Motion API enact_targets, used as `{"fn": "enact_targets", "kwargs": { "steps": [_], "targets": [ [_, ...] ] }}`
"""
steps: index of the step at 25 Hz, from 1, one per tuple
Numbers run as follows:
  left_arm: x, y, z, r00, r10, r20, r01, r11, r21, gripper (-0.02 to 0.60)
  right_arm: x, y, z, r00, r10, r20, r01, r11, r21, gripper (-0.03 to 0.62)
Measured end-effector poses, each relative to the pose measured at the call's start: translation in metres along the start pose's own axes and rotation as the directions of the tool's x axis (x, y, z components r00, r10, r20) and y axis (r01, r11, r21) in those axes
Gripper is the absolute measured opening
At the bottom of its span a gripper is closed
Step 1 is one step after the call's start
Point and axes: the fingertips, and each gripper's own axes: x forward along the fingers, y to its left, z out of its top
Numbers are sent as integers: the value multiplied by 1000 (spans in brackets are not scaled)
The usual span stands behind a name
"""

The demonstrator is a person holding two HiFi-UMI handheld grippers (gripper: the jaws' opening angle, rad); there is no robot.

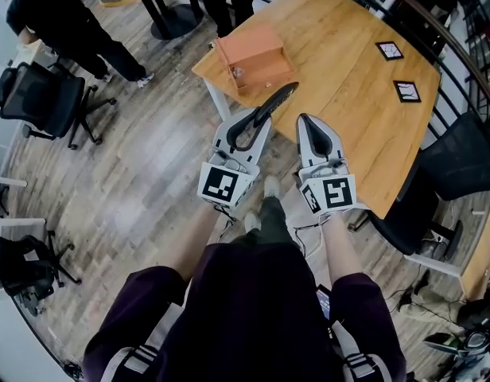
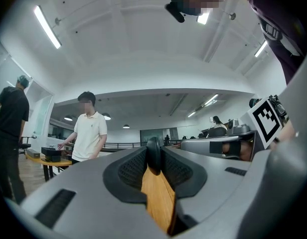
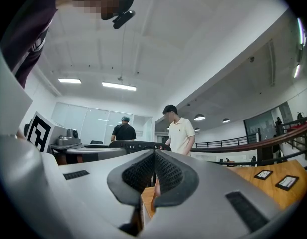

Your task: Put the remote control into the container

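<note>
The wooden tabletop [image 1: 348, 70] carries the task's receptacle, an orange box-like container [image 1: 251, 58] standing near its left corner; whether its top is fully open cannot be determined from the head view. Two persons stand beyond the tabletop and take no part in the work. Both grippers are held in the air short of the tabletop's near edge. The left gripper [image 1: 259, 119] has its jaws clenched on the remote control [image 1: 281, 98], gripping it by one end. The left gripper view shows the dark slim body edge-on between the pads, and the right gripper view shows its buttoned face running level off to the left. The free end of the remote control points toward the container and appears just short of its near corner, though its height above the box cannot be judged. The right gripper [image 1: 305, 121] has its jaws closed together with nothing between them. Two small black-and-white marker cards [image 1: 390, 50] lie on the far right of the tabletop, well apart from the container. Assessment: pickup is complete. Carrying the remote control over the container, lowering it and letting go remain outstanding.
</note>
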Motion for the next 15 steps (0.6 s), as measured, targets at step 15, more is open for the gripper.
{"fn": "enact_targets", "kwargs": {
  "steps": [15],
  "targets": [
    [110, 75, -53, 999, 33, -16, -33, 999, 13, 89, 115, -80, -46, 998, 54, -26, -53, 998, 27, 17]
  ]
}}
